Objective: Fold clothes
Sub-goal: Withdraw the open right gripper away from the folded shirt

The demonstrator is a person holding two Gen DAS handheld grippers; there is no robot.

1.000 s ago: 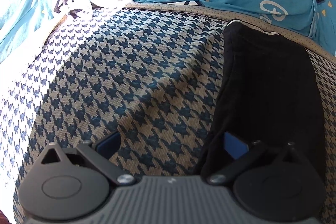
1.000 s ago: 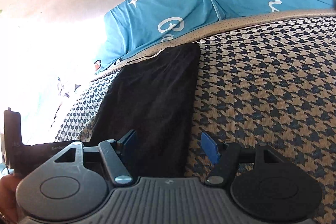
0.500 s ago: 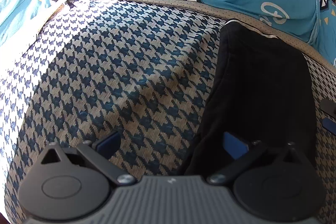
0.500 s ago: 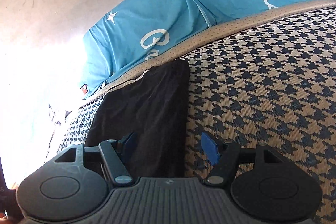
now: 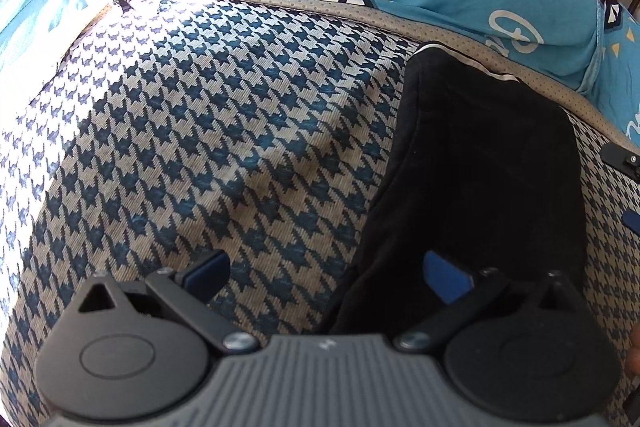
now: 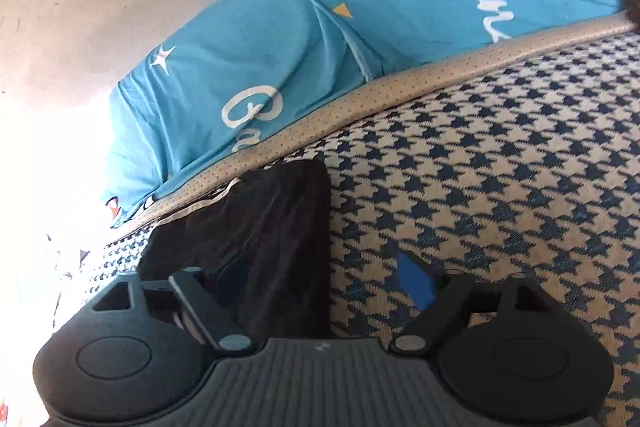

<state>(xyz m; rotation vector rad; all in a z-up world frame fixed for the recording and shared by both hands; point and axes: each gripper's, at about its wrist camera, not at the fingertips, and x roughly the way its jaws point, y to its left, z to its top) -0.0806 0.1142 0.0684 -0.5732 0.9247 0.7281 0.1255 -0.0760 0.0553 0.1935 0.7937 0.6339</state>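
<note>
Your black garment (image 5: 480, 179) lies folded into a narrow strip on the houndstooth cushion (image 5: 208, 131), at two o'clock. Your left tongs (image 5: 326, 271) gape empty; your right tongs (image 6: 320, 277) have just spread wide, straddling its edge. Another fold likely remains.

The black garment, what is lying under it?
The black garment lies on the houndstooth cushion, its far end touching the beige piping. Whether anything else is under it cannot be seen; the cloth covers that.

Colours and patterns noted.
Black garment (image 5: 480, 163); navy-and-tan houndstooth cushion (image 5: 224, 131) with tan dotted piping; bright blue printed fabric (image 6: 256, 67).
</note>
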